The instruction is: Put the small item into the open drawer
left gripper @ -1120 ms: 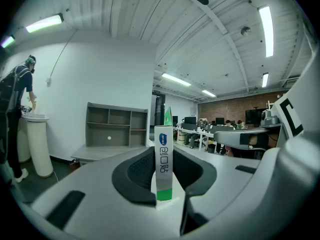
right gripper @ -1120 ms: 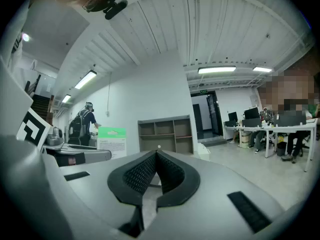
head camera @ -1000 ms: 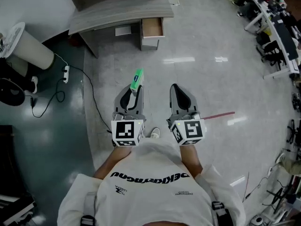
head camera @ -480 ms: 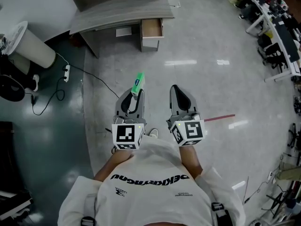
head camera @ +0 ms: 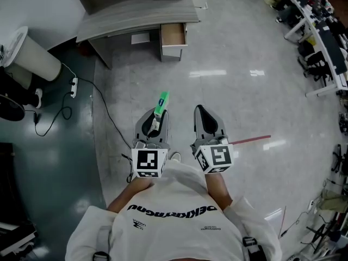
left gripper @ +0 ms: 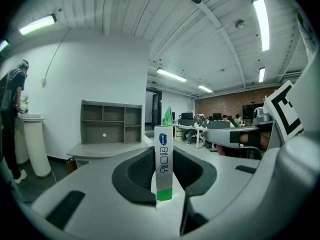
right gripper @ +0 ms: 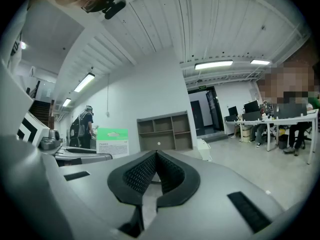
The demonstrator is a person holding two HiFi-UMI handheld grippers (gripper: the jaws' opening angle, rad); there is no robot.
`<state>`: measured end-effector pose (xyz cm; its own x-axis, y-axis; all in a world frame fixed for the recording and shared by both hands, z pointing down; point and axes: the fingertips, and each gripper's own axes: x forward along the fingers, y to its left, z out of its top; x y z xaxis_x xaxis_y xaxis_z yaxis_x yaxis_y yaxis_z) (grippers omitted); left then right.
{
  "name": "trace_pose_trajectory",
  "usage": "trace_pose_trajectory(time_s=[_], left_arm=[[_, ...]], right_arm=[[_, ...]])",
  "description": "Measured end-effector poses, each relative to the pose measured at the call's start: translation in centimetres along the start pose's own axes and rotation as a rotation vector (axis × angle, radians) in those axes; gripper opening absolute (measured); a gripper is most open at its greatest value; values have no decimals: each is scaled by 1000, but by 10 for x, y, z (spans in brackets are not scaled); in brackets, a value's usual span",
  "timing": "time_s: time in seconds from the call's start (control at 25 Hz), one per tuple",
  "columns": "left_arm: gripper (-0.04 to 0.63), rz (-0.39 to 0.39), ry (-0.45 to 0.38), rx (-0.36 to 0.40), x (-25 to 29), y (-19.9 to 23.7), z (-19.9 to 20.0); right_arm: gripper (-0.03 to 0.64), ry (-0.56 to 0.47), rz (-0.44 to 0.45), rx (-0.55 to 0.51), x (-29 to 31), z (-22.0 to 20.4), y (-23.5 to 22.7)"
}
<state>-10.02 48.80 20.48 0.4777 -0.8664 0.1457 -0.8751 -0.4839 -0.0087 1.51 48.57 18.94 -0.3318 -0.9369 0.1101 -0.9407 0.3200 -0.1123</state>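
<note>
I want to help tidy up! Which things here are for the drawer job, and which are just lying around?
For the job:
- small green-and-white box, gripped in the left tool
- open drawer of the desk

Just lying about:
- power strip
- red strip on the floor
- white round stand
- right tool, shut and empty
</note>
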Motion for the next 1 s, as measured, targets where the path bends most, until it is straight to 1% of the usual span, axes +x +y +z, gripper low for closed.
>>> trace_pose_trajectory(time_s=[0.2, 0.36, 0.48, 0.64, 0.8, 1.0], left_arm=[[97, -11, -4, -19, 43, 23, 6], [98, -43, -14, -22, 95, 46, 15], [98, -81, -14, -3, 138, 73, 27], [98, -107, -10, -8, 188, 116, 33], [98, -141, -7, -4, 234, 144, 41], [98, -180, -8, 3, 278, 173, 51]], right_arm=[[32, 10, -15, -8, 42, 6, -14], [32, 18, -26, -15, 95, 13, -34], [32, 15, -42, -16, 145, 22, -41], [32, 22, -68, -12, 207, 29, -48], [32, 22, -101, -7, 255, 39, -61], [32, 27, -138, -1, 305, 48, -72]])
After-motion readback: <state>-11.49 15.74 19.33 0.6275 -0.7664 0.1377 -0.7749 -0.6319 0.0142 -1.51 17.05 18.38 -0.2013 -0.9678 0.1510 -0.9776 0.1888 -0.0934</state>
